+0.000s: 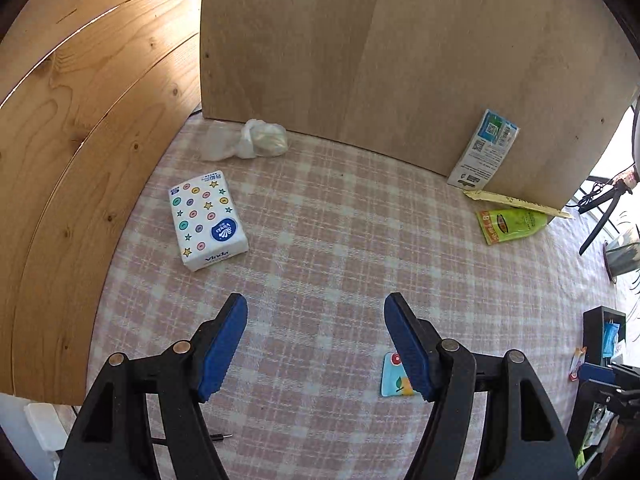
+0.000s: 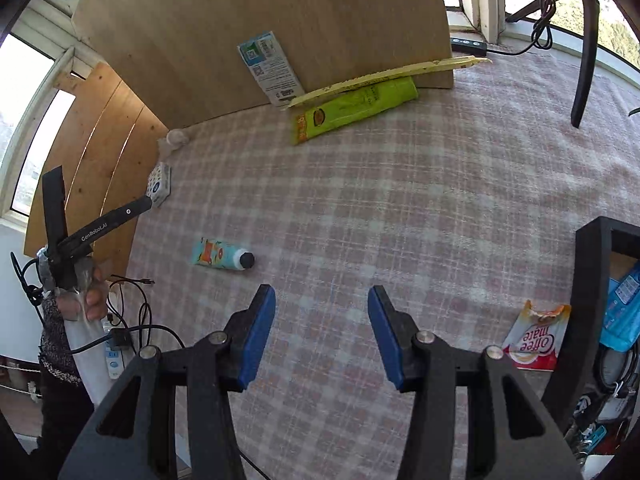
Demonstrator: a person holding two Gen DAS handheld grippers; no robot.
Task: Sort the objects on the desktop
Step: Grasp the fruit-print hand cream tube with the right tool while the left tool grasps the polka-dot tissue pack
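Observation:
My left gripper (image 1: 316, 344) is open and empty above the checked cloth. A Vinda tissue pack (image 1: 207, 225) lies ahead to its left, and a small teal tube (image 1: 394, 376) shows partly behind its right finger. My right gripper (image 2: 322, 332) is open and empty. The teal tube (image 2: 222, 258) lies ahead to its left. A green sachet (image 2: 352, 110) and a yellow chopstick sleeve (image 2: 388, 74) lie by the wooden board, where a blue and white box (image 2: 270, 68) leans. A Coffee mate sachet (image 2: 536, 338) lies at the right next to the black organizer (image 2: 580, 320).
An upright wooden board (image 1: 380, 60) stands at the back of the table, with slatted wood (image 1: 80, 160) at the left. A crumpled plastic bag (image 1: 260, 140) lies at the board's foot. Cables and a power strip (image 2: 116, 344) hang off the table's left edge.

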